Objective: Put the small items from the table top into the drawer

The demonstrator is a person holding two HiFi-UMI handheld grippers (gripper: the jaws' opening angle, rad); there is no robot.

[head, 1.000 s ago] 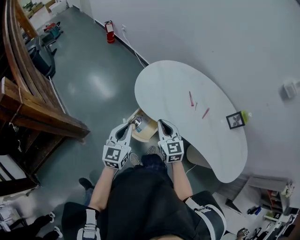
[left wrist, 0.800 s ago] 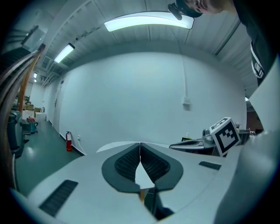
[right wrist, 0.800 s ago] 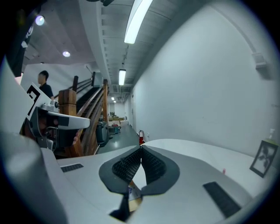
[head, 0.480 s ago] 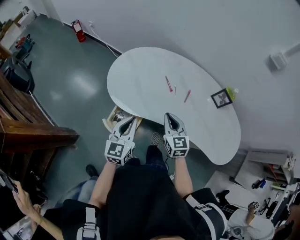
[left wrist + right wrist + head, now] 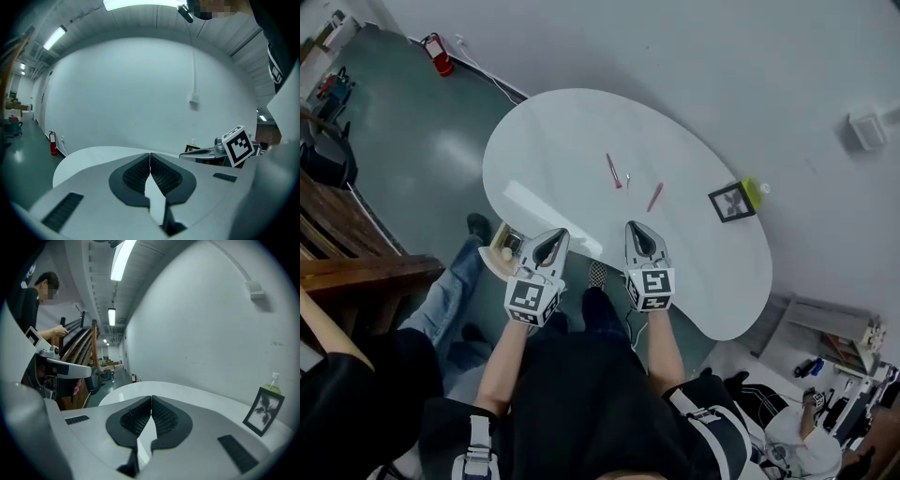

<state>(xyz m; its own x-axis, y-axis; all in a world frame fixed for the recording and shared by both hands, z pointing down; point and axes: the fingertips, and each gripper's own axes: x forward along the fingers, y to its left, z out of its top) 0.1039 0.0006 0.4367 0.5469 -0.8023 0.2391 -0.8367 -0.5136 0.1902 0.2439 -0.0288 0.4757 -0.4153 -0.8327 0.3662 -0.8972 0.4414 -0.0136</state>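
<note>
Three small items in head view: long red stick (image 5: 613, 171), tiny pin (image 5: 627, 178) and short red stick (image 5: 655, 196), mid-way across the counter (image 5: 553, 131), well clear of my left gripper (image 5: 551, 239) and right gripper (image 5: 638, 232) at its near edge. Drawer (image 5: 502, 249) pokes out under the left rim. Left gripper view: jaws pressed together, empty. Right gripper view: same, closed on nothing.

Head view steeply down; gripper views share table (image 5: 562, 150).

Bare tabletop (image 5: 562, 150), picture frame (image 5: 731, 202) at right
</note>
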